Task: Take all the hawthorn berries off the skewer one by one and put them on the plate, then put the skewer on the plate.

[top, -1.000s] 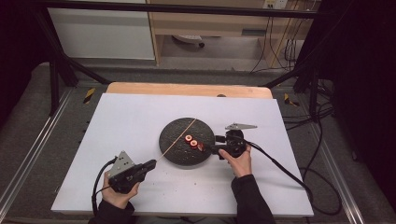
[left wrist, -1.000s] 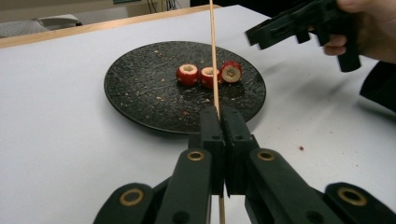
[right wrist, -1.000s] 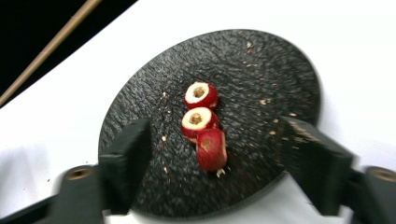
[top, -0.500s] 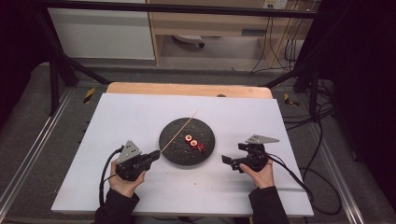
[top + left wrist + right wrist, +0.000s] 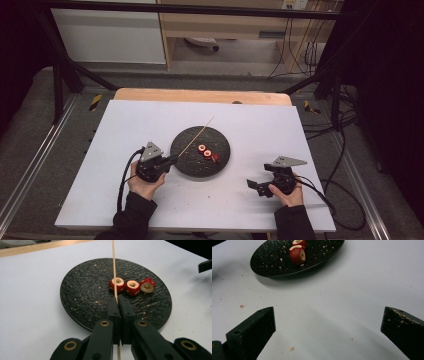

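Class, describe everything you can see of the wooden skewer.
The wooden skewer is a thin, straight, pale stick. The left gripper is shut on its near end, and it runs out across the black plate, beside the leftmost of three red fruit pieces. In the high view its far tip passes the plate's rim.

Beyond the white table (image 5: 125,130): a wooden cabinet (image 5: 225,25), a white panel (image 5: 107,35) to its left, hanging cables (image 5: 300,50) to its right. Around it, grey carpet (image 5: 30,115), dim.
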The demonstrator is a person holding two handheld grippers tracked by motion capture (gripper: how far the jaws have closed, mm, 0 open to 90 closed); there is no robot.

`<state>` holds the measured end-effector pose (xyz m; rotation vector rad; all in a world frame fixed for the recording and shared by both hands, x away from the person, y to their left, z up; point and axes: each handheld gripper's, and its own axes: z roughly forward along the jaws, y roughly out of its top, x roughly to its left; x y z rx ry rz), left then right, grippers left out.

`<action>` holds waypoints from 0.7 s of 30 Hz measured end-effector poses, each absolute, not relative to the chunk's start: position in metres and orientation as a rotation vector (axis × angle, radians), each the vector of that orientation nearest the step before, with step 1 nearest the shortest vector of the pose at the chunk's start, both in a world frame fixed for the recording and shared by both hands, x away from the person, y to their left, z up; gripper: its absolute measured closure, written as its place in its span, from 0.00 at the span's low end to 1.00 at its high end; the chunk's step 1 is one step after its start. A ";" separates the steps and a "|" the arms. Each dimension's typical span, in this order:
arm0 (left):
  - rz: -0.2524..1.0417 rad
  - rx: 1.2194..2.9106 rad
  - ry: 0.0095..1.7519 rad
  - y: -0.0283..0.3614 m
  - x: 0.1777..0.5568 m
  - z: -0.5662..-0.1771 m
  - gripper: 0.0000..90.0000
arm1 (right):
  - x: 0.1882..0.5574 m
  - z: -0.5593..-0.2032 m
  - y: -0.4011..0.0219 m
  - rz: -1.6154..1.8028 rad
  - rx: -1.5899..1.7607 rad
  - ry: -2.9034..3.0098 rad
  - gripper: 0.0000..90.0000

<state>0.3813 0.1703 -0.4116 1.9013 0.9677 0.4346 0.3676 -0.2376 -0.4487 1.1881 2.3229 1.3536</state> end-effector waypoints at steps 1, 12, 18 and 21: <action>0.437 1.903 0.972 0.169 0.383 -0.412 0.98 | 0.367 -0.449 -0.239 1.352 1.191 2.323 0.01; 0.471 1.938 1.032 0.159 0.395 -0.426 0.98 | 0.365 -0.453 -0.242 1.337 1.190 2.324 0.01; 0.485 1.963 1.041 0.151 0.395 -0.432 0.98 | 0.364 -0.452 -0.244 1.355 1.188 2.312 0.01; 0.496 1.982 1.042 0.148 0.395 -0.433 0.98 | 0.364 -0.452 -0.245 1.355 1.189 2.313 0.01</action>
